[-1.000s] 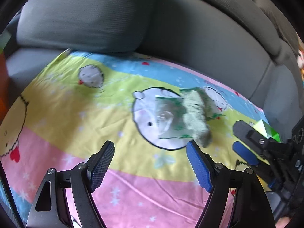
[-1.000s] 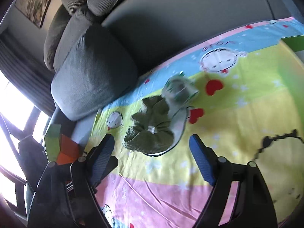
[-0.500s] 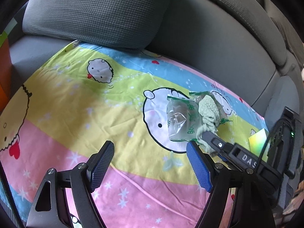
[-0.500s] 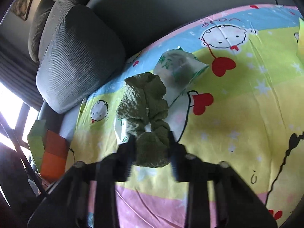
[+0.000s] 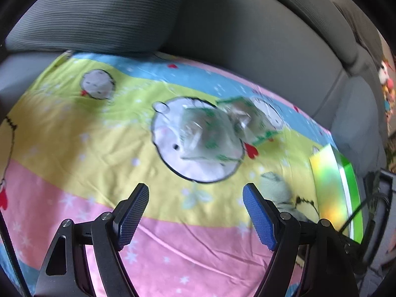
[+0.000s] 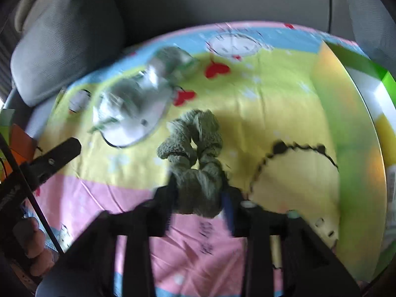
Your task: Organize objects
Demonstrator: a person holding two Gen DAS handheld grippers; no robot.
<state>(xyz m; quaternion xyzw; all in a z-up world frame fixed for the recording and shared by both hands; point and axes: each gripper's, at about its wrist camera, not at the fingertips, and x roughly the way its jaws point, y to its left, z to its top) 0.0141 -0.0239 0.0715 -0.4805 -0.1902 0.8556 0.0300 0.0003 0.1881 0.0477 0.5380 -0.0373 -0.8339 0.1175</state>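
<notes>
A green knitted scrunchie (image 6: 195,158) fills the gap between the fingers of my right gripper (image 6: 198,205). The pads touch it on both sides while the jaws are opening. It hangs just over the yellow band of the cartoon sheet (image 6: 267,104), to the right of two clear plastic bags with green print (image 6: 133,104). In the left wrist view the bags (image 5: 208,133) lie on a round white cartoon face, ahead of my left gripper (image 5: 195,212), which is open and holds nothing. There the scrunchie (image 5: 274,188) shows as a blur behind the right finger.
A shiny green and yellow box (image 6: 351,133) stands at the right edge of the sheet, seen also as the box (image 5: 331,190) in the left wrist view. A grey cushion (image 5: 99,17) and the sofa back close off the far side. A person's hand (image 6: 32,245) is at the lower left.
My right gripper shut on the scrunchie where it lay on the bags and carried it off them to the right, toward the box. The left gripper stayed open.
</notes>
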